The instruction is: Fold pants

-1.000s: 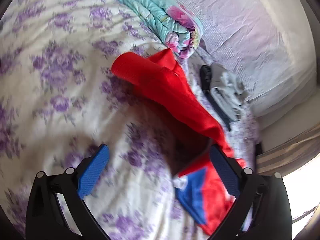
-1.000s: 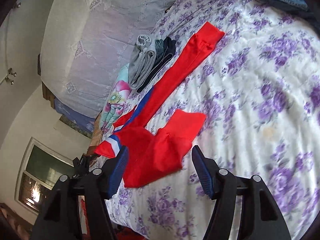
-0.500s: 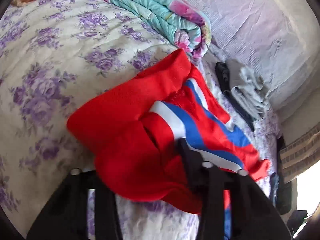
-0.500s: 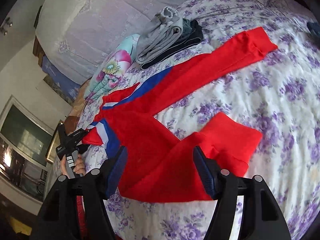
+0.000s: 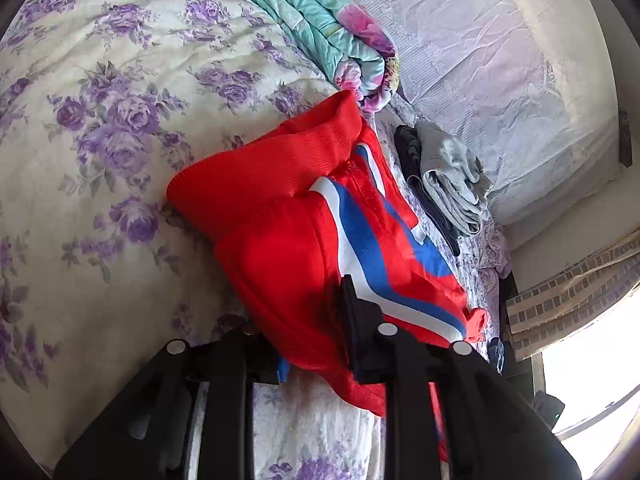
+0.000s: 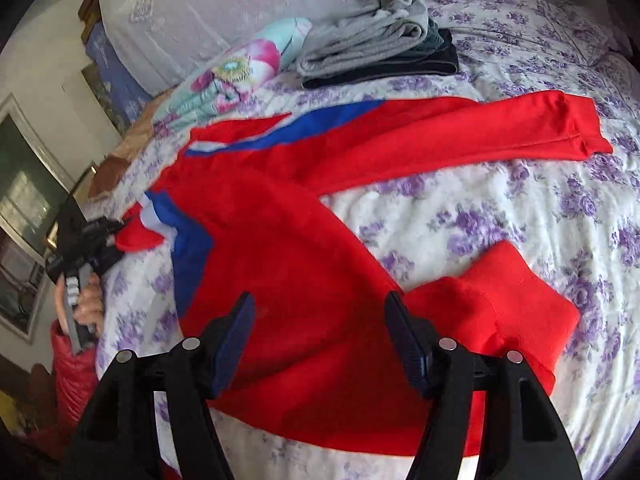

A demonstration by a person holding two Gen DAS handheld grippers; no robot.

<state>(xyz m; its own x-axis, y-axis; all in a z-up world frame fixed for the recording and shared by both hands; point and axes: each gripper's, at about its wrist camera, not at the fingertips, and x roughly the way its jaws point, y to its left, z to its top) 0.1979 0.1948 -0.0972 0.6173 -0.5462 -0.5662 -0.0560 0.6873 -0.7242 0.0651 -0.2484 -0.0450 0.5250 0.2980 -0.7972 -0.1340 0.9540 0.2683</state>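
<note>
Left gripper [image 5: 308,320]: jaws clenched on the waistband end of the red track pants [image 6: 304,264], near the blue-and-white side stripe [image 5: 368,256]. Fabric bunches up over the fingers in the left wrist view. In the right wrist view this gripper sits at the bed's left edge, the waist corner drawn to a point at its tip. Judgement: the grip anchors the waist so the garment can be pulled flat or swung over

Right gripper [image 6: 320,332]: jaws released, spread wide, hovering just above the seat and thigh area. Nothing between the pads. Judgement: it is placed to take the near leg

Pants lie on the bed, not yet folded. Far leg [image 6: 460,136] runs out straight toward the right. Near leg [image 6: 496,304] is doubled back on itself, cuff crumpled. Judgement: the near leg needs straightening before the legs can be laid together

Surface: soft bedspread [image 6: 520,220], cream with purple flowers, puckered; likely to let cloth drag and wrinkle

Beyond the pants: a stack of folded grey and dark garments [image 6: 380,40], a rolled floral quilt [image 5: 320,40], a pale lace-covered headboard or bolster [image 5: 500,60]. Bright window at the right of the left wrist view; a framed pane and wall at the left of the right wrist view
</note>
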